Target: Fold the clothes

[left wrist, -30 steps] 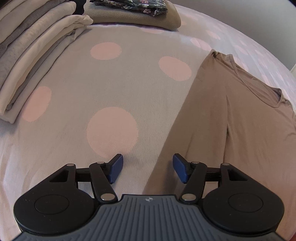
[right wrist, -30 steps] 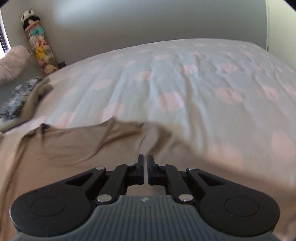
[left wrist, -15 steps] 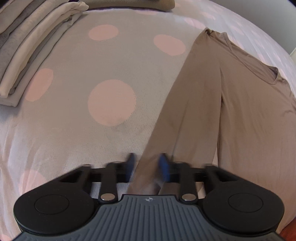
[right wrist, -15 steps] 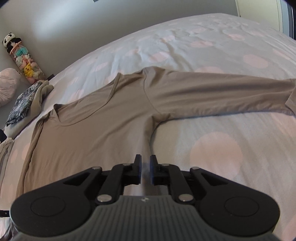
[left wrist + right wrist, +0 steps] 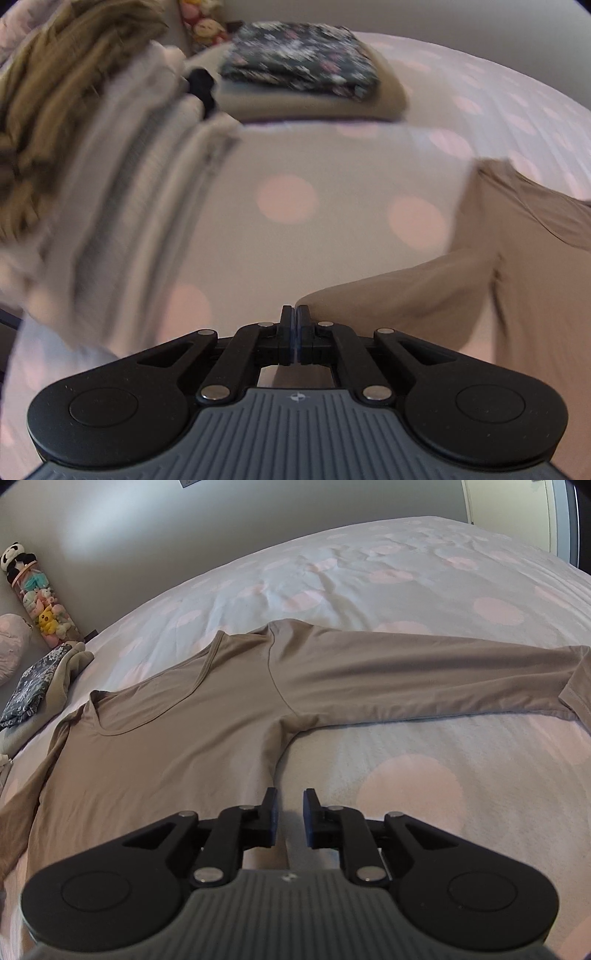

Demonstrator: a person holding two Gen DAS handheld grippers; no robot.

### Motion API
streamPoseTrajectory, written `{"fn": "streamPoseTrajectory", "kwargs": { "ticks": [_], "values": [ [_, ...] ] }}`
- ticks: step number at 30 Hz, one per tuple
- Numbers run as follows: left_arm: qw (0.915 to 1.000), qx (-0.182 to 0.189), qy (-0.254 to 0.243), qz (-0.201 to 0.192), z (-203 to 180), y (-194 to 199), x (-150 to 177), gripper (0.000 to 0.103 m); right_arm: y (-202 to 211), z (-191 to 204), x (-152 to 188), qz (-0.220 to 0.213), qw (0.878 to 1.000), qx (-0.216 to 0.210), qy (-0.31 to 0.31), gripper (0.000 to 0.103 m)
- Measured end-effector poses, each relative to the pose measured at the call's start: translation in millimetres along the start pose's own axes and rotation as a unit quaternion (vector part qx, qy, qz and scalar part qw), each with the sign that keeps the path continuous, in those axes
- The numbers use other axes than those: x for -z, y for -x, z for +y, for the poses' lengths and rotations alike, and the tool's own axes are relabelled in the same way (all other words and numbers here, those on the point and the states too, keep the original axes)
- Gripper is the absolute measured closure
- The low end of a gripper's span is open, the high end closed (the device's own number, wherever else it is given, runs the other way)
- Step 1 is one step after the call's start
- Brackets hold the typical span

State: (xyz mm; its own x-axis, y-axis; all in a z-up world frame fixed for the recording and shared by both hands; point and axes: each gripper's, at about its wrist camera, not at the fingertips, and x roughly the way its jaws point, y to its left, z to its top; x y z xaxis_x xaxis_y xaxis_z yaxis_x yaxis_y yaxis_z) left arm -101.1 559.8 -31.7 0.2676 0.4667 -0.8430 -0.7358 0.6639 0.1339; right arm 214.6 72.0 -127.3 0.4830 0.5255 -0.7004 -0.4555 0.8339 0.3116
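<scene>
the left gripper [image 5: 295, 328], wide open a second ago, is now clamped on the taupe shirt's [image 5: 184, 738] left sleeve [image 5: 399, 295], lifted off the bed [image 5: 443, 794]; the right gripper [image 5: 290, 812] is parted slightly, empty, at the shirt's side edge. folding is begun.

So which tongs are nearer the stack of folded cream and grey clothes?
Left. The left tongs, shut on the tan shirt's sleeve, are close beside the stack. The right tongs sit open over the shirt's side edge, with the stack out of view.

Dotted bed [image 5: 424, 782] — taupe shirt [image 5: 184, 731], folded piles [image 5: 295, 70].
</scene>
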Motion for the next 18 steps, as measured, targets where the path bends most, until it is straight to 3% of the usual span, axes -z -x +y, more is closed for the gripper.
{"fn": "streamPoseTrajectory", "kwargs": {
  "ticks": [5, 10, 15, 17, 18],
  "values": [
    [0.9957, -0.087, -0.018, -0.024, 14.4, -22.4, -40.8, 0.103, -7.4, -1.5, -1.8, -0.001, 1.000, 0.003, 0.004, 0.085],
    [0.9894, -0.136, -0.050, -0.010, 16.7, -58.8, -71.0, 0.103, -15.9, -4.1, -3.9, 0.001, 1.000, 0.003, 0.003, 0.085],
    [0.9849, -0.142, -0.080, 0.057, 7.8, -97.4, -69.2, 0.102, -20.1, -5.0, -6.5, -0.002, 1.000, 0.003, 0.007, 0.085],
    [0.9836, -0.139, -0.099, 0.057, 0.8, -99.5, -66.0, 0.099, -21.1, -4.5, -7.0, -0.006, 1.000, 0.004, 0.010, 0.085],
    [0.9836, -0.137, -0.106, 0.049, -2.5, -97.4, -64.8, 0.091, -21.6, -4.3, -7.6, -0.008, 1.000, 0.002, 0.010, 0.085]
  ]
}}
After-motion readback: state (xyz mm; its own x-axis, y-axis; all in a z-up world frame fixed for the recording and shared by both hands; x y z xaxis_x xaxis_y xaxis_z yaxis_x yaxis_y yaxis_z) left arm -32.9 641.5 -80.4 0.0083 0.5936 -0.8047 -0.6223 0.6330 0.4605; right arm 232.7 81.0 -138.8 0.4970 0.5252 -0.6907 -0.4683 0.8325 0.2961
